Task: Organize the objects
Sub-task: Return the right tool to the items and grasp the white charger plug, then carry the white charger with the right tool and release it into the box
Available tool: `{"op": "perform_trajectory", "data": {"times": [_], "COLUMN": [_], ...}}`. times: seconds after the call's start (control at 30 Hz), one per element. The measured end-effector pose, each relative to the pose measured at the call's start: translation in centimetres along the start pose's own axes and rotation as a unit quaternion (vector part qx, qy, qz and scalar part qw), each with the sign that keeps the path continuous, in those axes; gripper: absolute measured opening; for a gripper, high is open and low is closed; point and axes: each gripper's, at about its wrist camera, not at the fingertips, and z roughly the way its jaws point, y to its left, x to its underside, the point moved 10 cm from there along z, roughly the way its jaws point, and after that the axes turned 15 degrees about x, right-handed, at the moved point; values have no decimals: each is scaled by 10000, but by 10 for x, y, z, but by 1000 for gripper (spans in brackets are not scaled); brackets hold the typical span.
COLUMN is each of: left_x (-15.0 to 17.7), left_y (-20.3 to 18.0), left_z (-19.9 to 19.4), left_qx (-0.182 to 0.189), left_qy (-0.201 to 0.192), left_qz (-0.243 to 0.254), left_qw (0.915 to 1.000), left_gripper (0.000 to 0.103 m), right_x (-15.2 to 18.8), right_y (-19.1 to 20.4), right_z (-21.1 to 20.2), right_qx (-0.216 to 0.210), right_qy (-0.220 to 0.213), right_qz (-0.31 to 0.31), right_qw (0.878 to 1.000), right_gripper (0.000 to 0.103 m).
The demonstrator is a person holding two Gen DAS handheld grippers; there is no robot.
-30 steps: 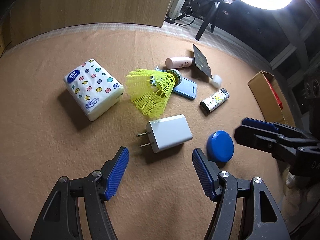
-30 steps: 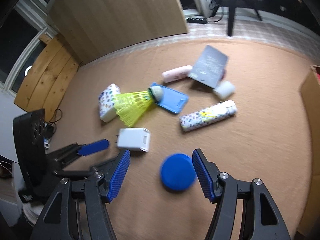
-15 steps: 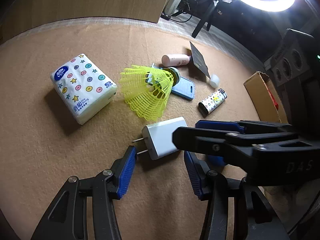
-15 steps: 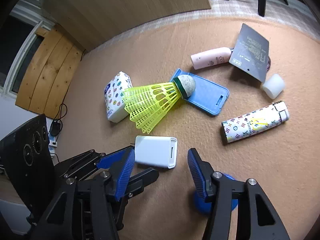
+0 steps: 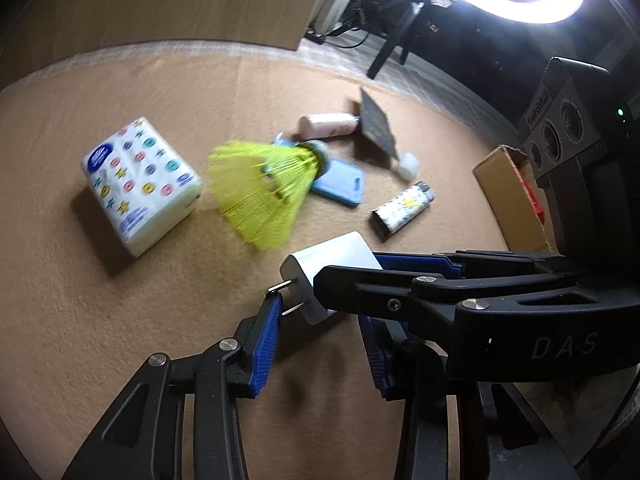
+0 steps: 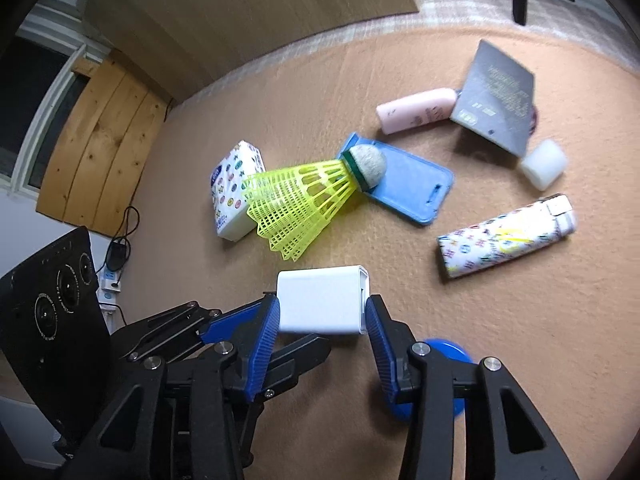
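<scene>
A white plug charger [image 6: 322,304] lies on the tan mat between the blue pads of my right gripper [image 6: 323,320], which has closed around its two ends. In the left wrist view the charger [image 5: 330,266] lies just ahead of my left gripper [image 5: 320,344], whose jaws are open; the right gripper's black fingers [image 5: 420,284] cross over it. Its prongs point at the left pad. A blue round lid [image 6: 448,376] lies under the right finger.
A tissue pack [image 5: 140,184], yellow shuttlecock [image 6: 304,200], blue phone case [image 6: 408,188], patterned lighter [image 6: 508,236], pink tube [image 6: 416,110], dark card [image 6: 496,96] and white cap [image 6: 544,164] lie beyond. A cardboard box [image 5: 516,196] stands right.
My right gripper swung left from over the blue lid to the charger and closed on it. My left gripper narrowed and moved up to the charger's prong end.
</scene>
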Motion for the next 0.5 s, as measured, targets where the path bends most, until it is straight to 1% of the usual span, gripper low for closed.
{"op": "perform_trajectory", "data": {"times": [0.13, 0.3, 0.5], "left_x": [-7, -19, -28], "left_y": [-26, -68, -139], "left_z": [2, 12, 42], "left_qx": [23, 148, 388], "left_qy": [-57, -59, 51], "left_qz": [182, 488, 968], "left_qw": [9998, 9987, 9945], "left_gripper": [41, 41, 41], "right_x": [-3, -2, 14], "right_y": [-19, -56, -114], "right_z": [-22, -55, -98], "right_qx": [-5, 23, 213], "right_qy": [-205, -450, -764], "right_qz": [98, 343, 693], "right_qw": [9997, 9984, 9944], "right_gripper": [41, 41, 41]}}
